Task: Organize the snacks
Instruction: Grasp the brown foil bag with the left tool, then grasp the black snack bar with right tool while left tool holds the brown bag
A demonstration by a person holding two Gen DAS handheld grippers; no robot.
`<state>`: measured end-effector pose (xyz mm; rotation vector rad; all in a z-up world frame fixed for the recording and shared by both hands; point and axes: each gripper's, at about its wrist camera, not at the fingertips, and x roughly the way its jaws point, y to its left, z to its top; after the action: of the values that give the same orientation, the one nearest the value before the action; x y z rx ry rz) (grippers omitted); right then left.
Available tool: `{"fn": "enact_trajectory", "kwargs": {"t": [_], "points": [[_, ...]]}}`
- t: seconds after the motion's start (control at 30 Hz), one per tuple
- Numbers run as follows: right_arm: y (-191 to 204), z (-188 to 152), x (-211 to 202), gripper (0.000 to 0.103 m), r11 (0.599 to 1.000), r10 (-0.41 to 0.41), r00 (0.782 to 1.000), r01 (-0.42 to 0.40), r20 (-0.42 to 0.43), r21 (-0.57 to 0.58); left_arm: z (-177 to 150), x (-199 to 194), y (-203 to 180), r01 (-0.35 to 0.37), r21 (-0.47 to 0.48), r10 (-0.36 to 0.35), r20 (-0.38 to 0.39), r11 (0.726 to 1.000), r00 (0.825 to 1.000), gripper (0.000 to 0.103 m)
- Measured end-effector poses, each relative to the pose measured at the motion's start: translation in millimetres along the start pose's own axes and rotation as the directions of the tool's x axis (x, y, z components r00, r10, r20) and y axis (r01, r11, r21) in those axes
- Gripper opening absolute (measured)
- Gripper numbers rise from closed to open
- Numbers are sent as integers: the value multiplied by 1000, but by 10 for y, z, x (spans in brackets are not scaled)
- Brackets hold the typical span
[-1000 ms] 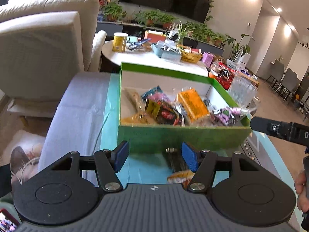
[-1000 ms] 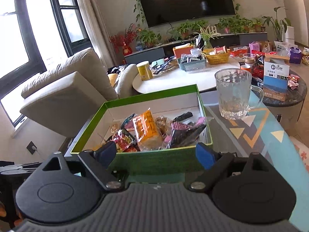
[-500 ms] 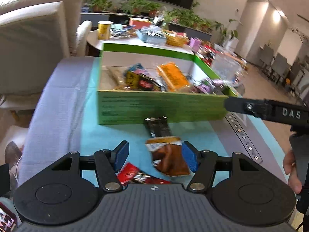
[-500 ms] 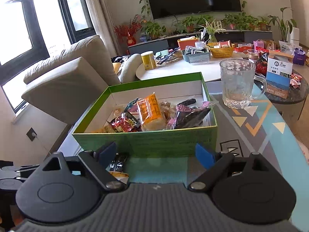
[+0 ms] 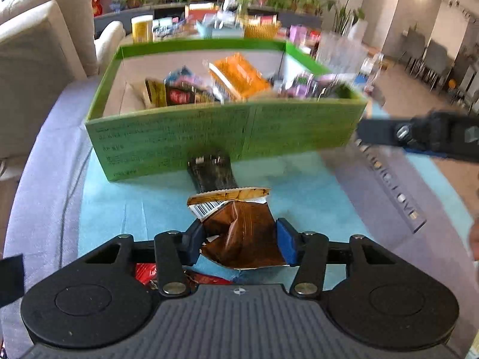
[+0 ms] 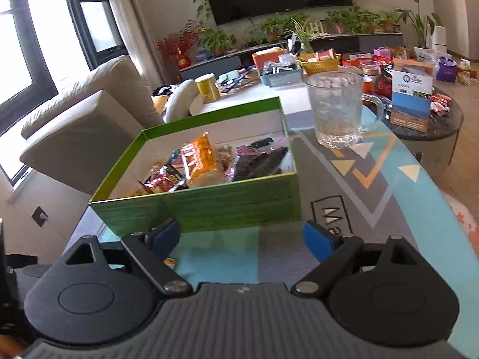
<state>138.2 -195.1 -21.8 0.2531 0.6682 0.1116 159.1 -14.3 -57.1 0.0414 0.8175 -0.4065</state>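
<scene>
A green box [image 5: 227, 131] holds several snack packets, an orange one [image 5: 239, 74] among them. It also shows in the right wrist view [image 6: 209, 206]. My left gripper [image 5: 239, 240] is open, its blue pads on either side of a brown snack packet [image 5: 239, 230] lying on the teal mat. A dark packet [image 5: 212, 173] lies between that and the box. A red packet [image 5: 143, 272] lies under the gripper's left finger. My right gripper [image 6: 242, 234] is open and empty, just in front of the box; it shows at the right of the left wrist view [image 5: 419, 137].
A glass mug [image 6: 335, 110] stands on the mat right of the box. Behind are a white round table [image 6: 245, 95] with a yellow can and baskets, a dark side table [image 6: 443, 119] with boxes, and a beige armchair [image 6: 74, 128] at left.
My left gripper has drawn back from the box and come down over the brown packet, which now sits between its pads. My right gripper has also backed off and dipped lower.
</scene>
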Motion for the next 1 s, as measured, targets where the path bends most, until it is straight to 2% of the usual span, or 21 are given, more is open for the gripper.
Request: {"fn": "enact_trajectory", "kwargs": {"t": [0.17, 0.33, 0.57, 0.77, 0.87, 1.0], "points": [[-38, -11, 46, 80, 1000, 3, 1000, -2, -15, 30, 47, -308, 170, -14, -52, 19, 99, 999, 995, 47], [89, -52, 109, 80, 1000, 23, 999, -23, -40, -14, 36, -499, 430, -92, -105, 107, 151, 990, 983, 47], [462, -177, 286, 80, 990, 79, 991, -90, -108, -104, -43, -602, 782, -162, -191, 190, 139, 968, 972, 47], [819, -267, 503, 80, 972, 101, 983, -131, -156, -196, -94, -613, 898, -169, -208, 199, 131, 963, 971, 47], [944, -285, 605, 80, 966, 88, 983, -123, -158, -228, -100, -592, 917, -162, -205, 190, 125, 965, 974, 47], [1049, -320, 737, 80, 952, 27, 989, -69, -144, -298, -93, -557, 945, -154, -204, 180, 114, 967, 977, 47]]}}
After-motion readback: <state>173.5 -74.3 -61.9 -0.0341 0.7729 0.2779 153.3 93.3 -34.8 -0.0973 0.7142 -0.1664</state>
